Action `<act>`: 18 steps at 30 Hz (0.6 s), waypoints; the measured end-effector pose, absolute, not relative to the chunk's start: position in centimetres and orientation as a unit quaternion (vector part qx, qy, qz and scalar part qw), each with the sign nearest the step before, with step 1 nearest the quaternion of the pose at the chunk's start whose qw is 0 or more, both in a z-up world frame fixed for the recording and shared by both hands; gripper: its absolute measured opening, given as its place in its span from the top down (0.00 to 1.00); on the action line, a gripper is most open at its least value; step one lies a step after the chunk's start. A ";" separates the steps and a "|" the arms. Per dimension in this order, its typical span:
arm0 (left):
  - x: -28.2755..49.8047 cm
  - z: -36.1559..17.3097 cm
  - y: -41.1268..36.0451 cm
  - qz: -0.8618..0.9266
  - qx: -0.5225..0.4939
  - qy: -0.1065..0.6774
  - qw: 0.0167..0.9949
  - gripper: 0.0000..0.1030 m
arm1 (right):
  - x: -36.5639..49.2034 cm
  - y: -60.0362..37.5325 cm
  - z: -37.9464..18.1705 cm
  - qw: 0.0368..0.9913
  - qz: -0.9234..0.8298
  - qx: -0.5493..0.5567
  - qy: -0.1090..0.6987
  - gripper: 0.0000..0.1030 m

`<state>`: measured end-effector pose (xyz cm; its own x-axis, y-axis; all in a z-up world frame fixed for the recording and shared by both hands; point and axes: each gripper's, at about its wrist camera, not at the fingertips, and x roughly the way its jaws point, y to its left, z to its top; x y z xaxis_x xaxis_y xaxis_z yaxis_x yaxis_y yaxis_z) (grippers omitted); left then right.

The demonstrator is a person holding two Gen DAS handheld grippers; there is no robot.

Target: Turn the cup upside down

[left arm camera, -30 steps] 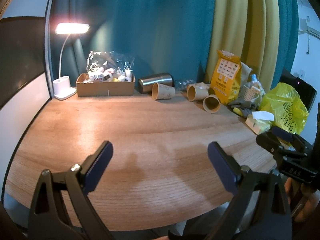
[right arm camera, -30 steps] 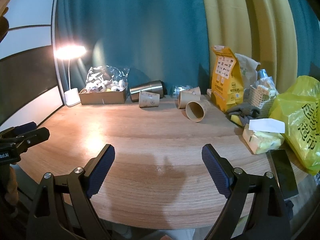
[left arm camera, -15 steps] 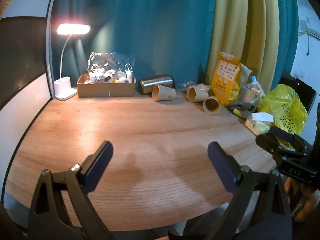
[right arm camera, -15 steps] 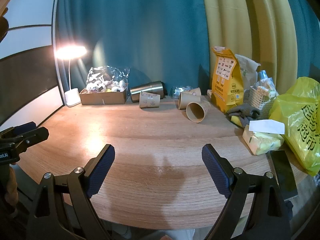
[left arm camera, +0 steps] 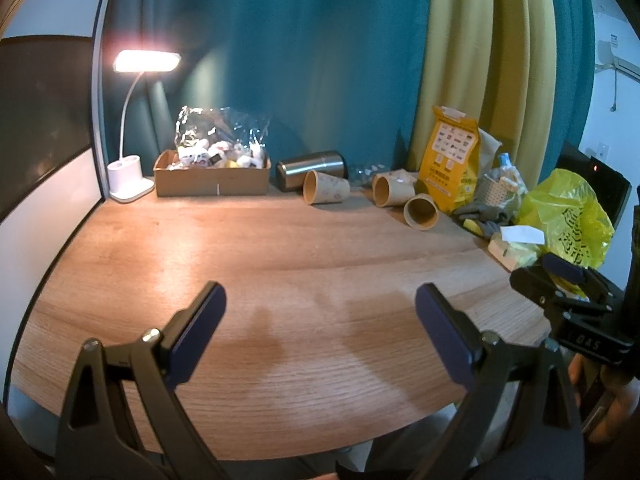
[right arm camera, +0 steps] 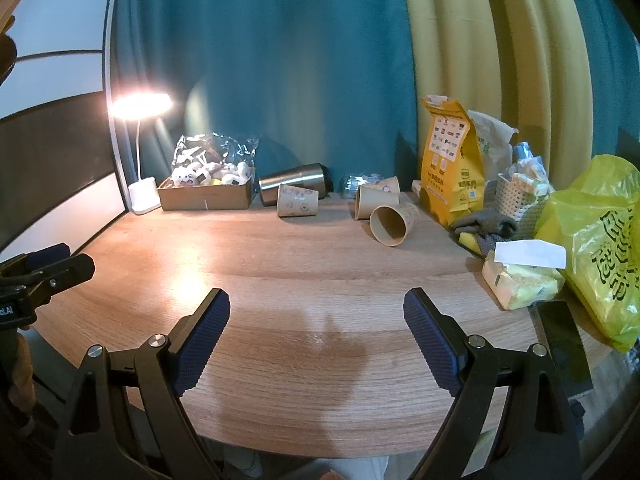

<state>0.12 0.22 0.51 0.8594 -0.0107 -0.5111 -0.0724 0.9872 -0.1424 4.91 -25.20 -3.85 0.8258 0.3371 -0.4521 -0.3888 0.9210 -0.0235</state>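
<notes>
Three brown paper cups lie on their sides at the far side of the wooden table (right arm camera: 304, 264): a left cup (right arm camera: 298, 200), a middle cup (right arm camera: 376, 198) and a nearer cup (right arm camera: 394, 220) with its mouth toward me. They also show in the left wrist view: the left cup (left arm camera: 326, 188), the middle cup (left arm camera: 392, 190) and the nearer cup (left arm camera: 422, 211). My left gripper (left arm camera: 320, 320) is open and empty over the near table edge. My right gripper (right arm camera: 316, 320) is open and empty, far short of the cups.
A steel tumbler (right arm camera: 294, 182) lies behind the left cup. A cardboard box (right arm camera: 206, 194) and a lit lamp (right arm camera: 142, 148) stand far left. An orange bag (right arm camera: 450, 168), a basket (right arm camera: 520, 200), a tissue pack (right arm camera: 520, 276), a yellow plastic bag (right arm camera: 600, 248) and a phone (right arm camera: 562, 344) crowd the right side.
Both views have shifted very slightly; the cups have not moved and both grippers stay open.
</notes>
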 end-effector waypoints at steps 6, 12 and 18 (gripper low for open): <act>0.1 0.5 0.2 0.015 -0.079 0.265 0.961 0.06 | 4.9 -25.3 -3.6 0.954 0.190 -0.058 0.226 0.12; -0.1 0.7 0.2 0.015 -0.079 0.266 0.961 0.06 | 4.8 -25.3 -3.7 0.954 0.190 -0.058 0.225 0.12; -0.1 0.7 0.2 0.015 -0.078 0.266 0.961 0.06 | 4.9 -25.3 -3.7 0.954 0.190 -0.057 0.226 0.12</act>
<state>-0.08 0.15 0.67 0.8582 -0.0137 -0.5131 -0.0697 0.9873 -0.1430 4.85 -25.33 -3.70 0.8258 0.3375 -0.4519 -0.3888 0.9210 -0.0228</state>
